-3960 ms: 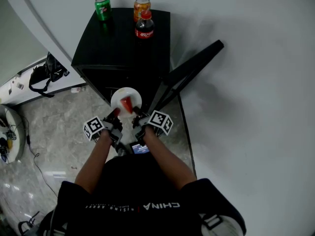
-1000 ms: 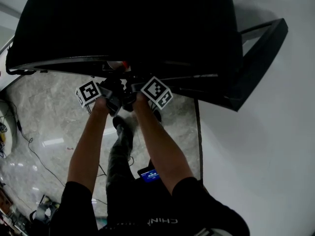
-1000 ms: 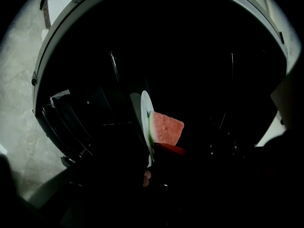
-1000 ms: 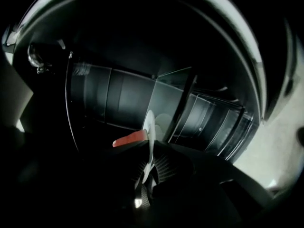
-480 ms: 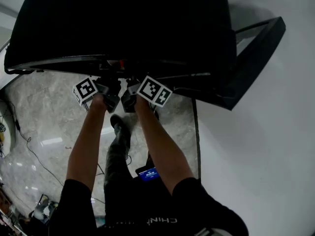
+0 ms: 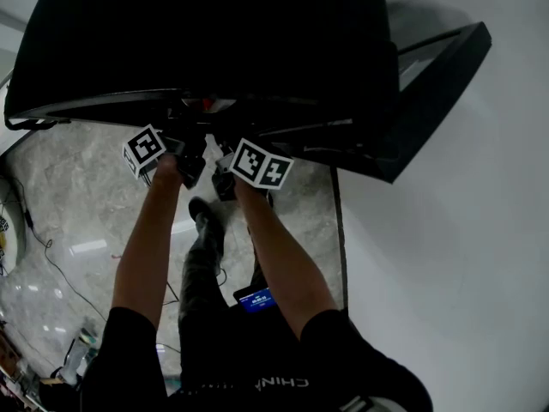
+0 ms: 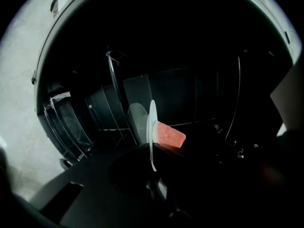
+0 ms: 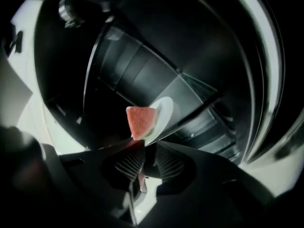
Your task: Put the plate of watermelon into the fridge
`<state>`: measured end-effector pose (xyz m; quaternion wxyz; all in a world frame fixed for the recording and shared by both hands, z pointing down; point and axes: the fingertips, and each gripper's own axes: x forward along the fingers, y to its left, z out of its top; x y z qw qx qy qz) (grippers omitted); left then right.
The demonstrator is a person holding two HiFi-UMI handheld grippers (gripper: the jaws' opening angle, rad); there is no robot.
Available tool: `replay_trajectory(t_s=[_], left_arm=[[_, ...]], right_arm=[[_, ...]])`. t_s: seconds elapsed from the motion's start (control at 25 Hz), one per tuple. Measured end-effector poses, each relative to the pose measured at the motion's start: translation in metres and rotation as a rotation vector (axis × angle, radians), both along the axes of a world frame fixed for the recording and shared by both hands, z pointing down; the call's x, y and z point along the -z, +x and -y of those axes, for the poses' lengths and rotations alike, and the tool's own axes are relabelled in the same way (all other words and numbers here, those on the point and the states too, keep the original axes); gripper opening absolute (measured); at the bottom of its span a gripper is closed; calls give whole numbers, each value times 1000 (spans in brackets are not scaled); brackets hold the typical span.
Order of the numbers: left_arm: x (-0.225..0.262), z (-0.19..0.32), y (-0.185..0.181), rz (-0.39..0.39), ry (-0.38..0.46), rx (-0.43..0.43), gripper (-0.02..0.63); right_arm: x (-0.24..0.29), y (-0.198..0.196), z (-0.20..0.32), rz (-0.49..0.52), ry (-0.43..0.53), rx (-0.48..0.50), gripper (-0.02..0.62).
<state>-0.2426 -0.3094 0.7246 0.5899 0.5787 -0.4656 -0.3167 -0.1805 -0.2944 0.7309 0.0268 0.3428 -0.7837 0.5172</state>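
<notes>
Head view, upper centre: left gripper [image 6: 192, 147] and right gripper [image 6: 223, 156] reach into the dark fridge [image 6: 214, 41]. Left gripper view: jaws clamp the plate [image 7: 152, 127] rim at centre, watermelon [image 7: 168, 136] aboard; best let go only once it rests flat. Right gripper view: jaws have just been opening and stand wide, rim between them untouched, so back straight out.

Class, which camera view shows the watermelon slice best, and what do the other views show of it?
The right gripper view: the watermelon slice faces the camera, red flesh and pale rind clear against the plate. The left gripper view shows it side-on beside the edge-on plate. The head view shows only a red speck.
</notes>
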Motion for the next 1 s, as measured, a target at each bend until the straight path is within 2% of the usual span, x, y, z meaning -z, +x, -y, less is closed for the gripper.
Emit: replay_trajectory(t_s=[0.08, 0.28, 0.48, 0.72, 0.88, 1.0], left_arm=[[0, 1, 0, 26, -6, -8, 25], [1, 2, 2, 79, -27, -32, 25], [1, -3, 4, 124, -48, -90, 28], [0, -12, 7, 166, -50, -170, 79], [4, -18, 4, 277, -35, -216, 80], [9, -21, 3, 462, -15, -251, 71]], right_arm=[[1, -2, -4, -52, 43, 43, 35], [4, -20, -8, -145, 126, 181, 23], [7, -27, -2, -177, 143, 198, 20], [0, -28, 0, -215, 154, 195, 18], [0, -28, 4, -212, 154, 181, 18], [0, -28, 4, -208, 155, 176, 18]])
